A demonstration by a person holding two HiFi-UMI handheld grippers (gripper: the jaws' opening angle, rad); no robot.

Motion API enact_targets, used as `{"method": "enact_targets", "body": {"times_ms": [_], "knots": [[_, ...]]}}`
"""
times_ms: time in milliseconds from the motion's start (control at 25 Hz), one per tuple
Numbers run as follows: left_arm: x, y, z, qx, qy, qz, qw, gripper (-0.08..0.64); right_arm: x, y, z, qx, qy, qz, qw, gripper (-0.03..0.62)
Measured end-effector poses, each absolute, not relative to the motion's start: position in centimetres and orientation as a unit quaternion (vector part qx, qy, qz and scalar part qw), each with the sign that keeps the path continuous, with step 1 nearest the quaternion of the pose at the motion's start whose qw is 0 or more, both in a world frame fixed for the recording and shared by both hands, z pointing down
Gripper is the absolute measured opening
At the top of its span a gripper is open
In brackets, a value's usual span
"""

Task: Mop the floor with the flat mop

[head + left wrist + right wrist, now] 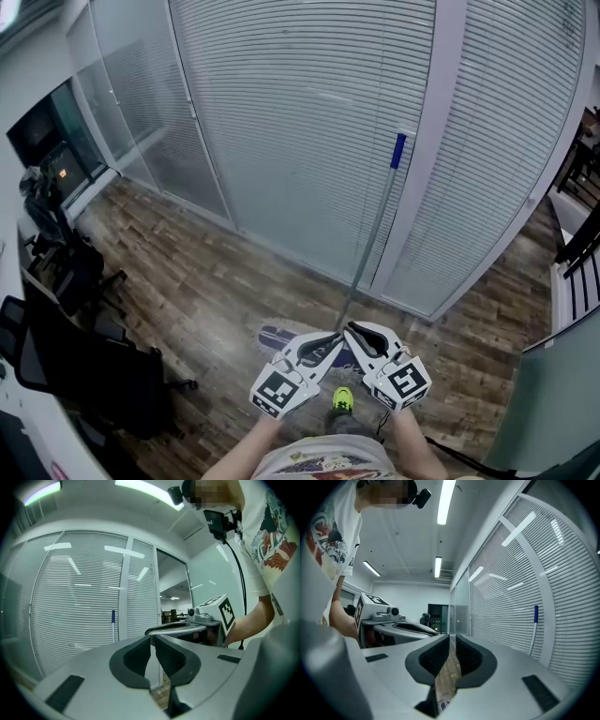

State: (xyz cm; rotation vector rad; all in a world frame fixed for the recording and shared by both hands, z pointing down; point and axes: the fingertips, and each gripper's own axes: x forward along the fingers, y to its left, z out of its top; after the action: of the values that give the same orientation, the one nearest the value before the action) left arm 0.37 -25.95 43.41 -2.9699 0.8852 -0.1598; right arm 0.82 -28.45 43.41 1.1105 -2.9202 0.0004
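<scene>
Our left gripper point(332, 340) and right gripper point(352, 333), jaws pressed together and empty, face the blue-tipped grey mop pole point(371, 230) leaning on white blinds point(300, 112); black chairs point(103, 375) stand leftward.

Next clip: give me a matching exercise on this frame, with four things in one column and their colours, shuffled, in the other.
Things:
1. handle tip
2. shoe
3. chair
4. floor

Colours:
A. black
B. brown
C. blue
D. lime green

Pairs: 1-C, 2-D, 3-A, 4-B
</scene>
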Motion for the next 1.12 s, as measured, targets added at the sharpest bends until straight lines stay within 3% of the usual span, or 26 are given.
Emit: {"method": "enact_targets", "body": {"times_ms": [560,1120], "knots": [[9.4,-43.0,46.4,-0.946,0.307,-0.102,0.016,0.014,9.9,-45.9,45.8,0.361,-0.932,0.033,0.013,0.038],[14.0,-54.7,48.2,-0.948,0.289,-0.129,0.034,0.015,14.7,-57.3,46.5,0.408,-0.912,0.033,0.002,0.038]]}}
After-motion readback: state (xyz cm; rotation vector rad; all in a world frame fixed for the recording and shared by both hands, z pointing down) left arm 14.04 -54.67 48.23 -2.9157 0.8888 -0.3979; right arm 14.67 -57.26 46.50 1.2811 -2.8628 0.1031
